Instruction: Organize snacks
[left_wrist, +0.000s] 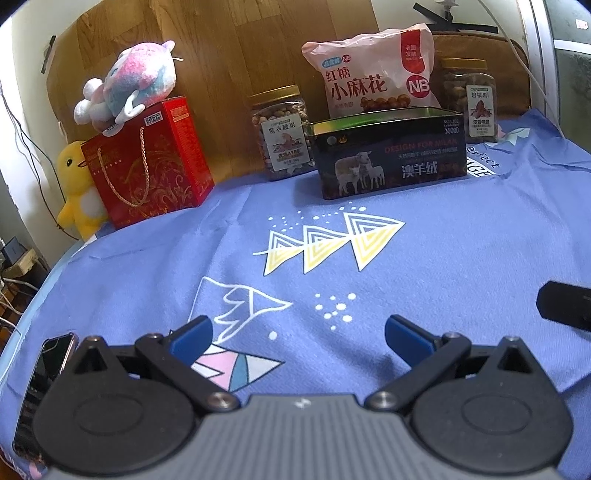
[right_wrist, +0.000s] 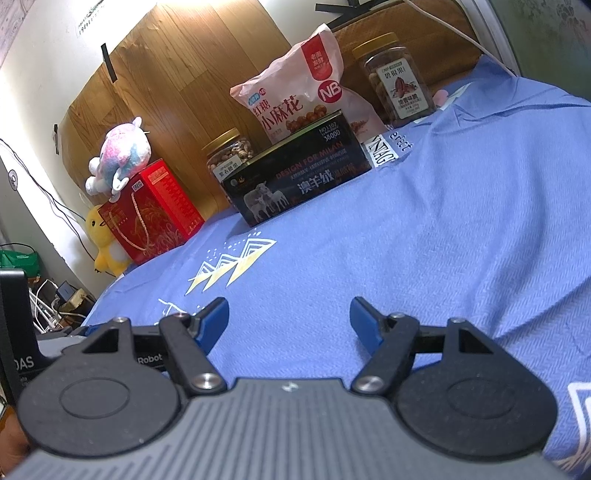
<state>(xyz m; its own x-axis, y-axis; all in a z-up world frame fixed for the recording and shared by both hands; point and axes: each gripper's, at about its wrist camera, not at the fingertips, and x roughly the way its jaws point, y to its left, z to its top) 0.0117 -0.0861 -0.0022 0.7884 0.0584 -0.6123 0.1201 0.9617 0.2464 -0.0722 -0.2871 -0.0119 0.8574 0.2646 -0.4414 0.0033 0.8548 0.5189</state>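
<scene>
Standing at the far edge of the blue cloth: one open black tin, taken as landmark.

- Pink snack bag: upright right behind the tin, leaning on the wooden board; whether its foot sits inside the tin cannot be told.
- Nut jar, gold lid: just left of the tin, close beside it.
- Second nut jar: behind the tin's right end.
- Red gift box: well left of the tin, a plush toy on top, a yellow duck beside.
- Left gripper: well in front of the tin, low over the cloth, fingers spread, holding nothing.
- Right gripper: likewise spread and empty, in front of the tin.

Step in hand, by judgement: unsettled. Snacks ranged round the tin suit either a row awaiting packing or a finished arrangement.
</scene>
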